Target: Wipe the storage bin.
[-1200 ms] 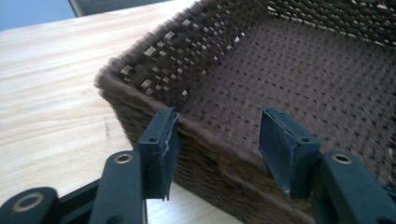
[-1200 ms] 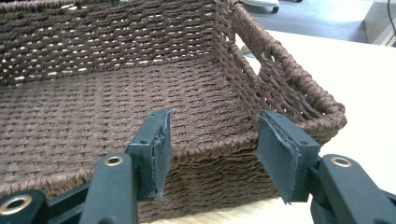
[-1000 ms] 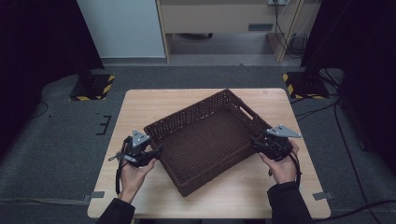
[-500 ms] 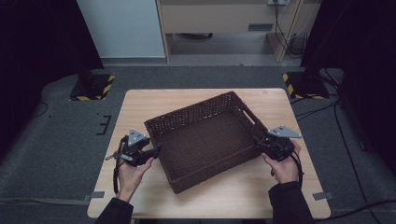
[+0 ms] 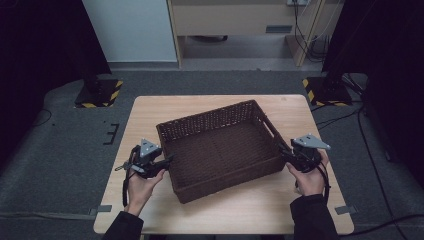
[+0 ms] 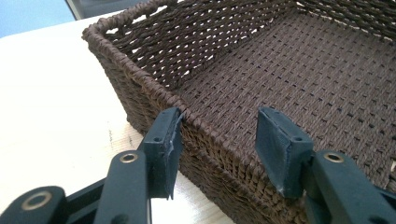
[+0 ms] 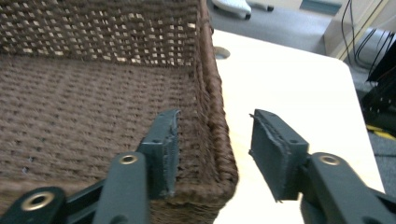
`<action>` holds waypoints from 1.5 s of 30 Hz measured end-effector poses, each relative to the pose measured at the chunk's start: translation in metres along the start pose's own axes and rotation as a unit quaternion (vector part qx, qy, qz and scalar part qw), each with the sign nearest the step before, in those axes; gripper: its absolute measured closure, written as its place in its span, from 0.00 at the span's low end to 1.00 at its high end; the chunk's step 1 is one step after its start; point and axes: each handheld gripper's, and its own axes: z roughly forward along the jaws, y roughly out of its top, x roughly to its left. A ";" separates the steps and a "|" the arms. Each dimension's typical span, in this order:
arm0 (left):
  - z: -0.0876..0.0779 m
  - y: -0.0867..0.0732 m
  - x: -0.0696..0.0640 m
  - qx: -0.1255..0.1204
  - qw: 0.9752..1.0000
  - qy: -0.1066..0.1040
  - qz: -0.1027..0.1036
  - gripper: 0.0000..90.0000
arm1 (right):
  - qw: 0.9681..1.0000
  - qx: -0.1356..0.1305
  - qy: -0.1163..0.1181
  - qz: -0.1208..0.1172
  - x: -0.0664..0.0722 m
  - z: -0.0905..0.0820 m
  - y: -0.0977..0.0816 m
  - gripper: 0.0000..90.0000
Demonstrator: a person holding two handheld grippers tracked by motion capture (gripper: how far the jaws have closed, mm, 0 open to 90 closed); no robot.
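high view | basket (image 5: 220,145) | dark brown wicker | rectangular, shallow, empty

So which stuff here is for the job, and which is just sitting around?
For the job:
- brown wicker basket
- left gripper, jaws astride the basket's wall, just been closing
- right gripper, jaws astride the opposite wall, just been closing

Just there:
- wooden table
- striped stand bases on the floor
- cables behind

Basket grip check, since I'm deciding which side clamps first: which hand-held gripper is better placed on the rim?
Left. The left hand-held gripper straddles the basket rim with one pad touching; the right hand-held gripper straddles a corner.
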 end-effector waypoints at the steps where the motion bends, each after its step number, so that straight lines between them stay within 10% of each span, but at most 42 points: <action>1: 0.000 0.000 0.001 -0.002 1.000 -0.001 -0.004 0.54 | 1.000 0.007 0.002 0.002 -0.001 0.002 -0.002 0.62; 8: -0.012 -0.003 -0.008 0.006 1.000 -0.017 0.004 0.54 | 0.999 0.033 0.023 0.015 0.000 -0.002 -0.005 0.78; 12: -0.010 -0.006 -0.011 0.016 1.000 0.007 0.018 0.58 | 0.998 0.049 0.045 0.018 0.005 -0.012 -0.007 0.76; 21: 0.002 -0.002 0.005 0.007 1.000 -0.003 0.000 0.63 | 0.999 0.019 0.037 -0.015 0.004 -0.001 -0.008 0.77; 34: -0.015 -0.011 -0.004 0.016 0.999 0.007 0.027 0.65 | 0.997 0.034 0.072 0.005 0.013 -0.016 -0.014 0.79; 45: -0.001 -0.006 0.009 0.011 1.000 0.003 -0.004 0.70 | 0.997 0.022 0.074 0.011 0.014 -0.009 -0.013 0.81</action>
